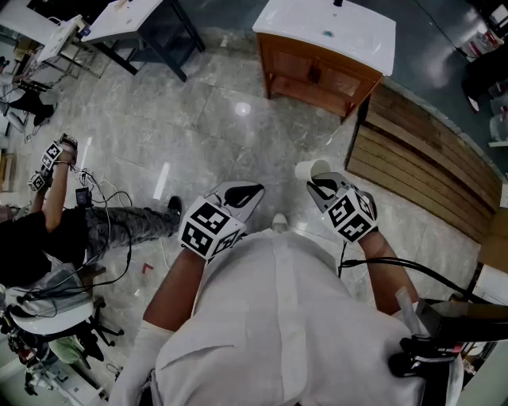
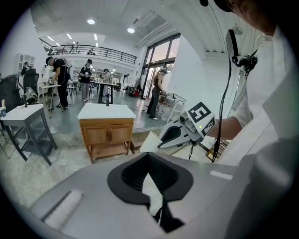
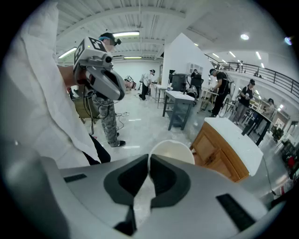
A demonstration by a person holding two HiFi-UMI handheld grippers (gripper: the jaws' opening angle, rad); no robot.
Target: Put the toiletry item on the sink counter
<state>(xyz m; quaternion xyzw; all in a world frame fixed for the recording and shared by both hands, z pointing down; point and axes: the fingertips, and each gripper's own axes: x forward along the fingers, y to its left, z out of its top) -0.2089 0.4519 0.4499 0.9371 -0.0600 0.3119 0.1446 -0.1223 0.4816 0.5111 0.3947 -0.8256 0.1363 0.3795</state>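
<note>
The toiletry item, a white cup (image 1: 311, 169), is up in the air in front of the person, pinched by its rim wall between the jaws of the right gripper (image 1: 316, 184). In the right gripper view the jaws are nearly together on that thin wall, with the cup's open mouth (image 3: 171, 152) showing just beyond them. The left gripper (image 1: 252, 190) is held level beside it. Its jaws are drawn together with nothing between them, and only floor shows past the pads. The step in hand looks like the carry: the cup is gripped but well apart from the sink counter (image 1: 327, 30), whose white top on a wooden cabinet stands ahead across the floor. The next move probably calls for walking up to it, bringing the cup down upright onto a bare part of the top clear of the basin and the edge, and then parting the jaws. The pale marbled floor (image 1: 230, 119) is glossy, with a slatted wooden platform (image 1: 421, 170) to the right of the counter, dark-legged tables (image 1: 143, 24) at the far left, and another person (image 1: 55, 230) low at the left amid cables.
</note>
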